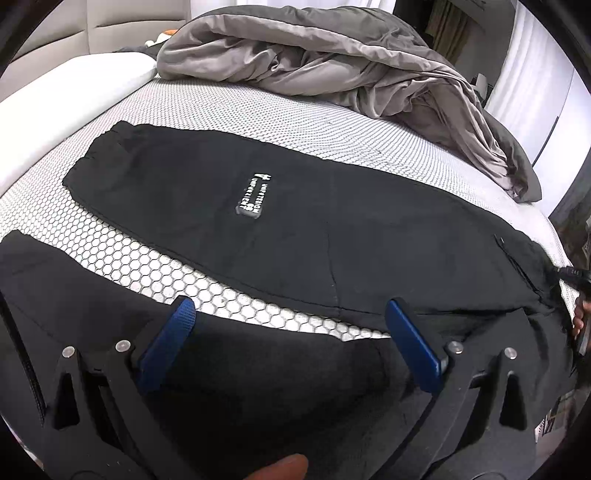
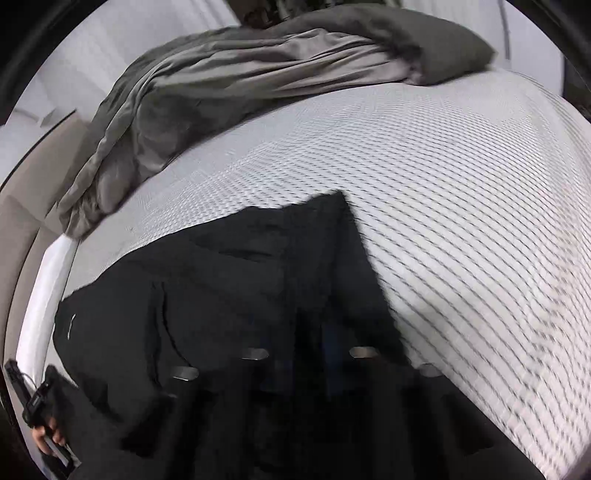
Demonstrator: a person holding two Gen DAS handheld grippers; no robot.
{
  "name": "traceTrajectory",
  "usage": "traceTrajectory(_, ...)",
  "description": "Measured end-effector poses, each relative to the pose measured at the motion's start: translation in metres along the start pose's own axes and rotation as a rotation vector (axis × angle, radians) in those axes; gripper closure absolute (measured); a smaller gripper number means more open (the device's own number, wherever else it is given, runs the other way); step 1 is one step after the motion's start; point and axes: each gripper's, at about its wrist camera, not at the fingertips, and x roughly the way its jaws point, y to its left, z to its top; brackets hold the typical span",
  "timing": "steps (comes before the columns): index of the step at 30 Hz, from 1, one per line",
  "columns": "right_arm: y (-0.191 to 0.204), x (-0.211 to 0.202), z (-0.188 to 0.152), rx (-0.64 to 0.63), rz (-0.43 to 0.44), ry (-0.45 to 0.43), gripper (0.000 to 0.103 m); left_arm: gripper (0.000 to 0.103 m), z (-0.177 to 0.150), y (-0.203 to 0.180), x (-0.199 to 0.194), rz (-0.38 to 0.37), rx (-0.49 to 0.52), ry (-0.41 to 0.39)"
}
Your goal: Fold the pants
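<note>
- On the far left of the left wrist view a smooth white pillow (image 1: 74,85) lies flat at the edge of the bed, in front of a pale padded headboard (image 1: 110,26).
- The bed (image 1: 258,114) is covered by a white sheet with a bumpy pattern of small six-sided cells, like a honeycomb.
- The soft black cloth pants (image 1: 332,236) lie spread out across that sheet. One leg runs from the upper left to the right, flat and mostly smooth, with a thin seam down it.
- A small grey patch with white letters (image 1: 253,197) sits on that leg.
- The other leg lies close to the camera, with a strip of sheet showing between the two legs.
- The left gripper (image 1: 288,328) has two flat blue fingers (image 1: 170,339) on black arms. They stand wide apart above the near leg and hold nothing.
- A big grey blanket (image 1: 351,74) lies crumpled in soft, shiny folds at the back of the bed.
- At the far right edge, part of a hand (image 1: 578,321) and a dark tool show beside the top of the pants.
- The right wrist view is blurry. The pants (image 2: 240,295) bunch up in dark folds at the bottom.
- The right gripper (image 2: 306,354) is squeezed tight. Black cloth is heaped all around its fingers, but the blur hides whether they pinch it.
- To its right the sheet (image 2: 461,221) looks like wavy stripes.
</note>
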Motion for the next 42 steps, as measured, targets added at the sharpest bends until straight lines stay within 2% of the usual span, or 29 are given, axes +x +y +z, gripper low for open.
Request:
traceTrajectory(3, 0.012, -0.005, 0.019, -0.067, -0.12, -0.069, 0.095, 0.001, 0.002, 0.009, 0.003, 0.015, -0.007, -0.001)
traceTrajectory(4, 0.006, -0.001, 0.025, -0.039, -0.17, -0.055, 0.085, 0.001, 0.003, 0.01, 0.004, 0.018, -0.012, 0.0)
traceTrajectory(5, 0.003, 0.002, 0.028, -0.017, -0.227, -0.04, 0.082, 0.001, 0.004, 0.013, 0.005, 0.024, -0.017, 0.003)
traceTrajectory(7, 0.001, -0.004, 0.026, 0.025, -0.318, -0.056, 0.081, 0.001, 0.006, 0.015, 0.004, 0.027, -0.024, 0.001)
traceTrajectory(9, 0.011, -0.025, 0.015, 0.021, -0.238, -0.116, 0.071, 0.001, 0.007, 0.009, 0.0, 0.016, -0.011, -0.011)
traceTrajectory(11, 0.039, -0.055, -0.008, -0.037, -0.175, -0.199, 0.037, 0.001, 0.006, -0.007, -0.002, -0.023, 0.046, -0.016)
traceTrajectory(12, 0.055, -0.065, -0.019, -0.075, -0.14, -0.226, 0.033, 0.001, 0.006, -0.016, -0.002, -0.038, 0.079, -0.009)
traceTrajectory(14, 0.091, -0.08, -0.046, -0.159, -0.07, -0.252, 0.03, 0.001, 0.003, -0.043, 0.006, -0.082, 0.176, 0.041)
traceTrajectory(16, 0.126, -0.082, -0.07, -0.206, 0.001, -0.224, 0.029, 0.003, 0.001, -0.061, 0.013, -0.107, 0.241, 0.071)
traceTrajectory(18, 0.147, -0.08, -0.085, -0.22, 0.071, -0.21, 0.029, 0.012, -0.004, -0.076, 0.019, -0.105, 0.316, 0.098)
traceTrajectory(19, 0.16, -0.078, -0.093, -0.224, 0.112, -0.208, 0.029, 0.02, -0.007, -0.081, 0.02, -0.109, 0.337, 0.106)
traceTrajectory(21, 0.177, -0.071, -0.103, -0.22, 0.147, -0.191, 0.029, 0.021, -0.014, -0.087, 0.02, -0.114, 0.41, 0.126)
traceTrajectory(25, 0.184, -0.066, -0.132, -0.193, 0.215, -0.177, 0.029, 0.021, -0.023, -0.093, 0.021, -0.125, 0.498, 0.156)
traceTrajectory(28, 0.177, -0.061, -0.147, -0.209, 0.2, -0.147, 0.029, 0.017, -0.022, -0.097, 0.024, -0.149, 0.548, 0.194)
traceTrajectory(31, 0.159, -0.059, -0.151, -0.185, 0.19, -0.132, 0.029, 0.013, -0.024, -0.102, 0.037, -0.126, 0.617, 0.219)
traceTrajectory(32, 0.145, -0.068, -0.151, -0.174, 0.188, -0.132, 0.029, 0.019, -0.023, -0.101, 0.041, -0.124, 0.603, 0.229)
traceTrajectory(33, 0.141, -0.068, -0.15, -0.164, 0.181, -0.137, 0.029, 0.029, -0.022, -0.099, 0.042, -0.14, 0.571, 0.238)
traceTrajectory(34, 0.137, -0.067, -0.149, -0.152, 0.172, -0.14, 0.029, 0.05, -0.02, -0.098, 0.041, -0.14, 0.558, 0.23)
traceTrajectory(35, 0.132, -0.066, -0.15, -0.136, 0.165, -0.136, 0.029, 0.076, -0.018, -0.097, 0.039, -0.133, 0.559, 0.215)
traceTrajectory(36, 0.129, -0.066, -0.15, -0.123, 0.167, -0.132, 0.029, 0.089, -0.016, -0.095, 0.035, -0.146, 0.554, 0.201)
traceTrajectory(38, 0.123, -0.067, -0.151, -0.102, 0.18, -0.135, 0.029, 0.094, -0.012, -0.089, 0.03, -0.191, 0.522, 0.187)
traceTrajectory(42, 0.12, -0.072, -0.153, -0.104, 0.173, -0.15, 0.029, 0.093, -0.001, -0.081, 0.039, -0.153, 0.486, 0.171)
